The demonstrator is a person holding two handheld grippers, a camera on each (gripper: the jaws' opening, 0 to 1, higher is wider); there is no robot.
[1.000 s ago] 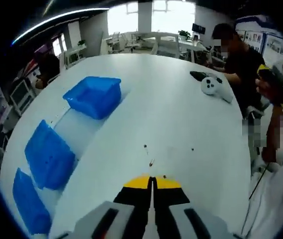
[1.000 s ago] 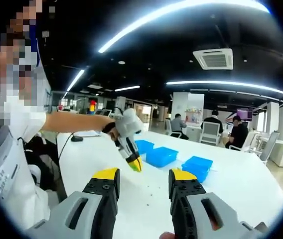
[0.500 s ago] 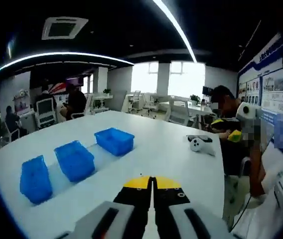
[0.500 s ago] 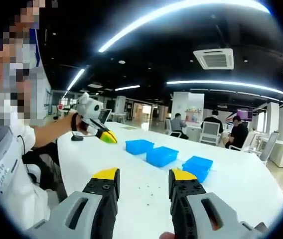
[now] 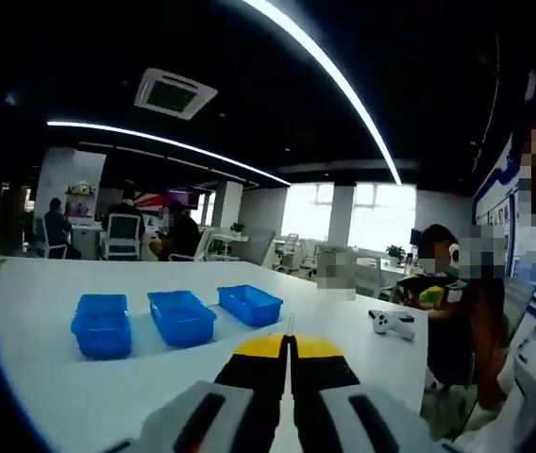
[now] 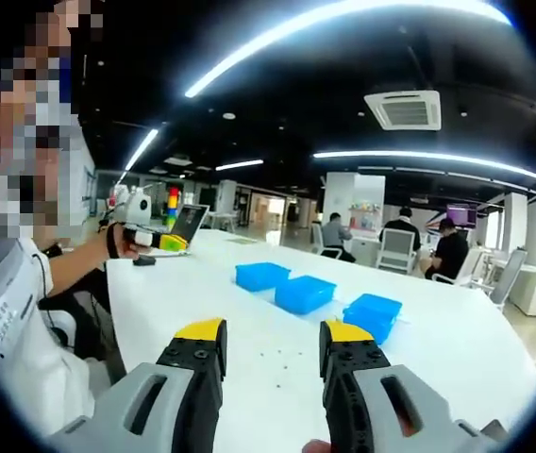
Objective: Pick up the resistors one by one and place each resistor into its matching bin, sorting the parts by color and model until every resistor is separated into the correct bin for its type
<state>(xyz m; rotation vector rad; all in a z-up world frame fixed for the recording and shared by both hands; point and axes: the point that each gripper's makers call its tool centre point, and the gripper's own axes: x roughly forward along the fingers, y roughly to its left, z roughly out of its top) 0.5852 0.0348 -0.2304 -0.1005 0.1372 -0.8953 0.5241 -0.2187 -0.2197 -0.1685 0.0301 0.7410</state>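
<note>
Three blue bins [image 6: 261, 276], [image 6: 304, 293], [image 6: 373, 311] stand in a row on the white table [image 6: 202, 302]. Several tiny dark resistors [image 6: 282, 359] lie scattered on the table just beyond my right gripper [image 6: 273, 332], which stands open and empty. My left gripper [image 6: 172, 243] is held up in a hand at the left, above the table's far end, jaws together. From the left gripper view its yellow tips [image 5: 289, 344] are pressed shut; nothing shows between them. The same bins [image 5: 101, 324], [image 5: 181, 315], [image 5: 250, 304] sit beyond them to the left.
A white controller [image 5: 388, 323] lies near the table edge [image 5: 410, 349] on the right. A laptop [image 6: 188, 222] and a small black object [image 6: 143, 261] sit at the table's far end. People sit at desks behind. The person's torso [image 6: 13, 321] is close on the left.
My left gripper rose from the resistors on the table and pulled back toward the person; its view swung up from the tabletop to level. The right gripper has stayed put and open.
</note>
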